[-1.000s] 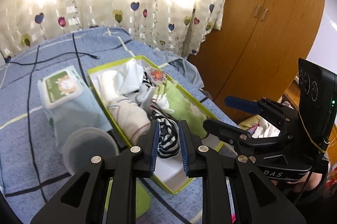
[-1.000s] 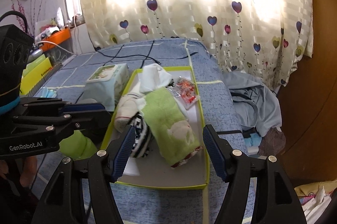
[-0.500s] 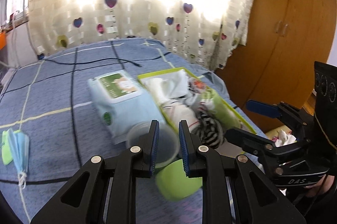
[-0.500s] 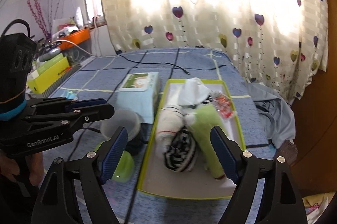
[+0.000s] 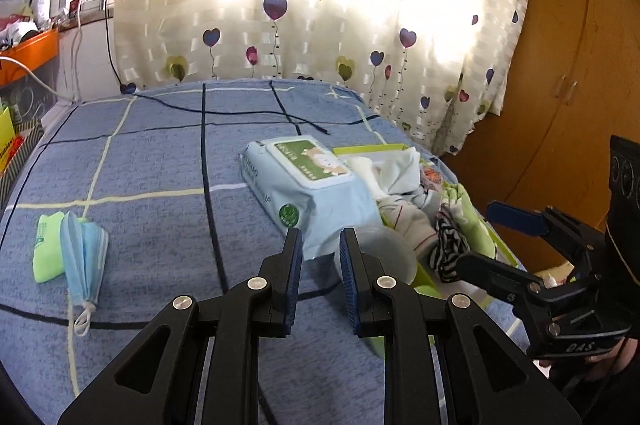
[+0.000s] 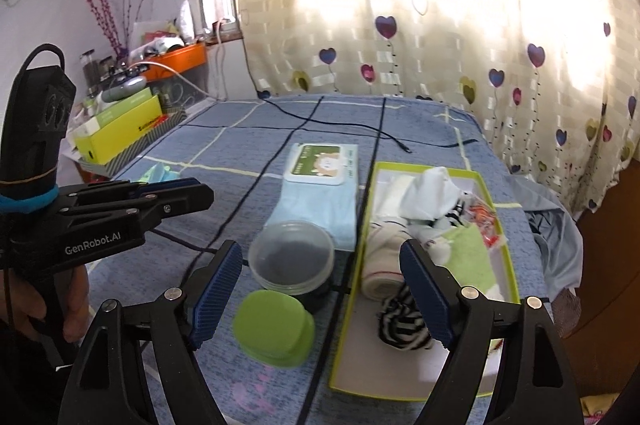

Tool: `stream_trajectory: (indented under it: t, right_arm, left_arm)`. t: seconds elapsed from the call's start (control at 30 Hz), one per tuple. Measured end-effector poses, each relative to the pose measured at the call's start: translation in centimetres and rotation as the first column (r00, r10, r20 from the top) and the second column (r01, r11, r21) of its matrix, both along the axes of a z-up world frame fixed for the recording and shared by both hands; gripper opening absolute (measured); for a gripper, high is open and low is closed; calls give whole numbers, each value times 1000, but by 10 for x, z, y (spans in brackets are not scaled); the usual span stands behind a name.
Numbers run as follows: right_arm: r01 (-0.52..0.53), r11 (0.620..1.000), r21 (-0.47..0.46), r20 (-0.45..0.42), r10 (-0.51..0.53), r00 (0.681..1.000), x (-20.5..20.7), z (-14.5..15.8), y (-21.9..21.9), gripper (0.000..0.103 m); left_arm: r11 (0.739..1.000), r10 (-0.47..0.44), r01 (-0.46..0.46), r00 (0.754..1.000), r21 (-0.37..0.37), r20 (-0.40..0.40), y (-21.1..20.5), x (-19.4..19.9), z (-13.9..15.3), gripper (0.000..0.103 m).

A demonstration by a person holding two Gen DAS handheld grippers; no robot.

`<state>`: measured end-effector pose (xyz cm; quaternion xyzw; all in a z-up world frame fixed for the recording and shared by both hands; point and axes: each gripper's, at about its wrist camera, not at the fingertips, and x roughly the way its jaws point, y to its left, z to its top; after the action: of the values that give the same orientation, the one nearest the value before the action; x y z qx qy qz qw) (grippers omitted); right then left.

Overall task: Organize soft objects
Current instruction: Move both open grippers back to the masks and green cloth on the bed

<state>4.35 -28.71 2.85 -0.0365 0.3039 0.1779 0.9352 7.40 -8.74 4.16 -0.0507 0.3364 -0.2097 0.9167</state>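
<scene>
The left tool (image 5: 319, 265) is nearly clenched with nothing between its pads; a blue face mask (image 5: 82, 249) lies on the bed (image 5: 160, 153) to its left. The right tool (image 6: 320, 289) is released and spread wide. Ahead of it stands a clear round container (image 6: 291, 257), and the green tray (image 6: 508, 265) of socks (image 6: 404, 325) lies just to its right.

You've got a bed with a blue blanket crossed by dark and pale grid lines (image 6: 240, 161) holding everything. Lying right on it: a pale blue wet-wipes pack with a green label (image 6: 320, 193), a shallow lime-green-rimmed cardboard tray (image 6: 505, 265) just beside it, a clear round plastic tub (image 6: 291, 257) touching the pack's near end, and a lime-green round lid (image 6: 274, 329) next to the tub. Off to your left there's a folded light blue face mask (image 5: 82, 249) against a small green packet (image 5: 46, 249). A thin black cable (image 5: 256, 113) runs across the far side.
</scene>
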Motion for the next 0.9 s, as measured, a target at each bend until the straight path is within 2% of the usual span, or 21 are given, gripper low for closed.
stream_trajectory:
  t: [0.23,0.4,0.47,0.5,0.53,0.57,0.6,0.9]
  right_arm:
    - [-28,1000,1,8,28,1000,2,2,14,82]
    - [-45,999,-1,8,45,999,5,4,22,82]
    - [-51,999,-2,7,51,999,6,3,26,82]
    - [-57,998,-2,6,57,998,7,3,28,82]
    - [-61,998,-3,5,61,998,8,3,31,82]
    - [-65,998,-4,5,65,998,9,3,32,82]
    - [-71,997,-4,4,71,997,9,3,34,82]
    - [-112,994,1,0,112,994,15,2,54,82]
  left_arm:
    - [998,43,-41,998,-51,34,22,-4,4,20]
    - [995,95,-93,994,-36,57,35,-2,6,21]
    - [992,123,-121,990,-30,63,41,-1,6,24]
    - [992,125,-123,991,-36,56,44,0,4,33]
    - [991,127,-125,990,-41,53,47,1,4,55]
    - [991,133,-131,990,-41,51,49,1,3,65]
    - [990,137,-135,989,-45,50,52,1,2,71]
    - [983,177,-175,983,-57,39,72,-1,-1,71]
